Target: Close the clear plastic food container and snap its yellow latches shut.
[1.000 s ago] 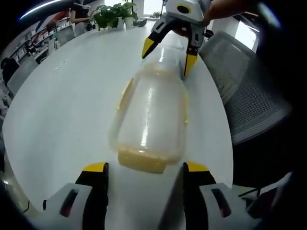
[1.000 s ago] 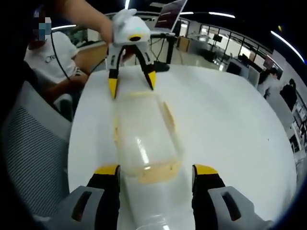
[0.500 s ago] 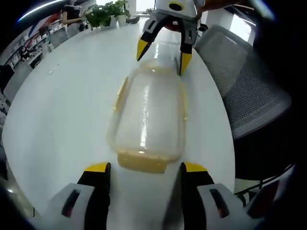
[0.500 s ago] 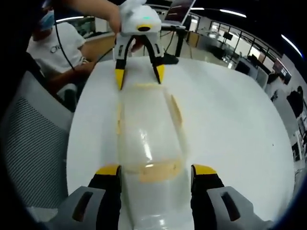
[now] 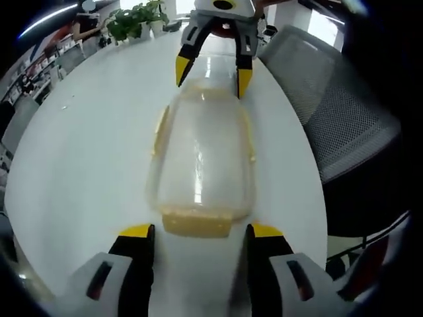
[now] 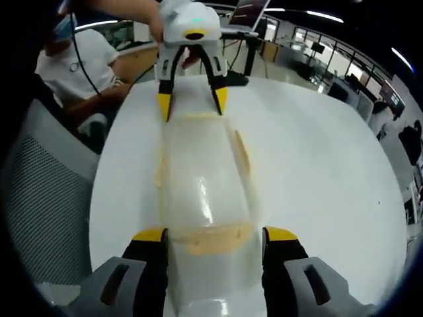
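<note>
The clear plastic container (image 5: 199, 155) lies lengthwise on the white table (image 5: 79, 152) with its lid resting on top. A yellow latch (image 5: 196, 223) sits at its near end, between the tips of my open left gripper (image 5: 198, 232). Yellow side latches (image 5: 158, 129) stick out from the long edges. At the far end, my right gripper (image 5: 211, 71) stands open with its yellow tips straddling that end. In the right gripper view the container (image 6: 201, 178) runs away from my right gripper (image 6: 219, 236), whose open jaws flank the end latch (image 6: 221, 239). The left gripper (image 6: 192, 102) straddles the opposite end.
A grey mesh chair (image 5: 344, 125) stands close to the table edge beside the container, also seen as the chair (image 6: 46, 198). A seated person in a white shirt (image 6: 73, 72) is behind it. Potted plants (image 5: 135, 20) and a laptop (image 6: 248, 13) are at the table's far parts.
Each gripper has drawn in closer over its end of the container and lined up with it. The container has stayed put. Both stay open.
</note>
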The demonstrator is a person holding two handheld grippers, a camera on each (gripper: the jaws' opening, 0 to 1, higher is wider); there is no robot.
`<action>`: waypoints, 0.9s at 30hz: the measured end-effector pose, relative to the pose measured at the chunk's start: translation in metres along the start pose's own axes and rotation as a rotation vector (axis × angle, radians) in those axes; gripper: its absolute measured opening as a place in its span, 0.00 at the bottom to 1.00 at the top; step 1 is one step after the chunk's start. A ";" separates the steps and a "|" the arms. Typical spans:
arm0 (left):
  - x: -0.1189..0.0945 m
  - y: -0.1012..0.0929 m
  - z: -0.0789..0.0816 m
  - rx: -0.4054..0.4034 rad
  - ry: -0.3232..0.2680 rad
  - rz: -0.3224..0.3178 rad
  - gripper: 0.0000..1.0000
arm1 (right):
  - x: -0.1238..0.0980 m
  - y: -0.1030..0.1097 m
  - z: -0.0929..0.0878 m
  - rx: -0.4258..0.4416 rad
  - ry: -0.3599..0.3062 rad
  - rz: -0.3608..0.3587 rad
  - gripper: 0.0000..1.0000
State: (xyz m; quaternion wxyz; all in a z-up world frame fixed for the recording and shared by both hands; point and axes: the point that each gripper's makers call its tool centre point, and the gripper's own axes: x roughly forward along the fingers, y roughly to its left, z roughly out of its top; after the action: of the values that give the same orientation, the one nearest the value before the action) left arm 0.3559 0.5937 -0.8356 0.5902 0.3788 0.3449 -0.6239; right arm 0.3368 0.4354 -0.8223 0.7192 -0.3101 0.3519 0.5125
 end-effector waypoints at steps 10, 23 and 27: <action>0.001 -0.001 0.002 0.038 0.017 -0.036 0.47 | 0.000 0.001 -0.002 -0.029 0.034 0.020 0.50; 0.000 -0.002 0.003 0.052 0.037 -0.062 0.45 | -0.004 0.002 -0.007 -0.046 0.112 0.088 0.47; 0.001 -0.002 0.003 0.054 0.038 -0.063 0.45 | -0.004 0.002 -0.014 -0.062 0.144 0.098 0.46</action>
State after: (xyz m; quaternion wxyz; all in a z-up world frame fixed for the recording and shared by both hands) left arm 0.3533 0.5909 -0.8349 0.5533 0.3955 0.3508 -0.6438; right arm 0.3314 0.4225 -0.8269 0.6561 -0.3505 0.4016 0.5342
